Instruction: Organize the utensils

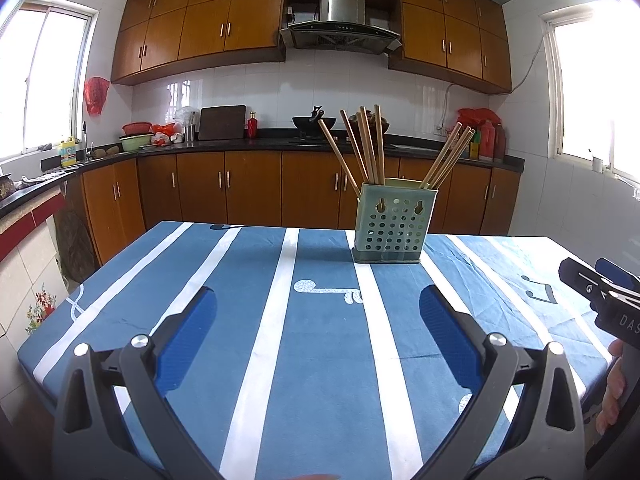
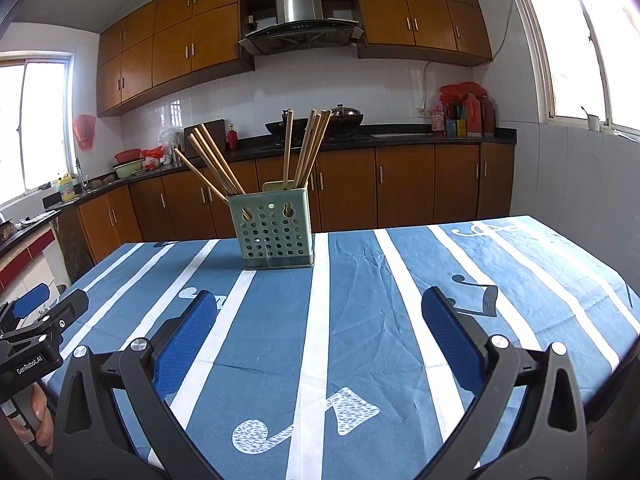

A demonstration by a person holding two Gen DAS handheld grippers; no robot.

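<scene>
Two bunches of wooden chopsticks (image 1: 366,148) stand in a pale green holder (image 1: 390,224) with round holes in its side, and I see it upright on its darker base toward the far side of the table. One bunch leans to one side of the holder, the other fans out the opposite way, so they sit in separate compartments. The table wears a blue cloth with white stripes (image 1: 276,320) and a pattern of music notes.

My left claw (image 1: 318,344) hangs over the near part of the cloth, its jaws spread wide, nothing between the blue pads (image 1: 186,344). From the right wrist view, my right claw (image 2: 320,344) is likewise released and empty, its blue pads (image 2: 452,340) far apart over the stripes. Both claws are well apart from the holder (image 2: 274,228) and point toward it. Each camera catches the other claw at the edge of its picture, with fingers of a hand (image 1: 612,392) wrapped on the grip.

Behind the table runs a dark counter (image 1: 240,145) with brown cupboards, a wok (image 1: 308,122) and red bottles
</scene>
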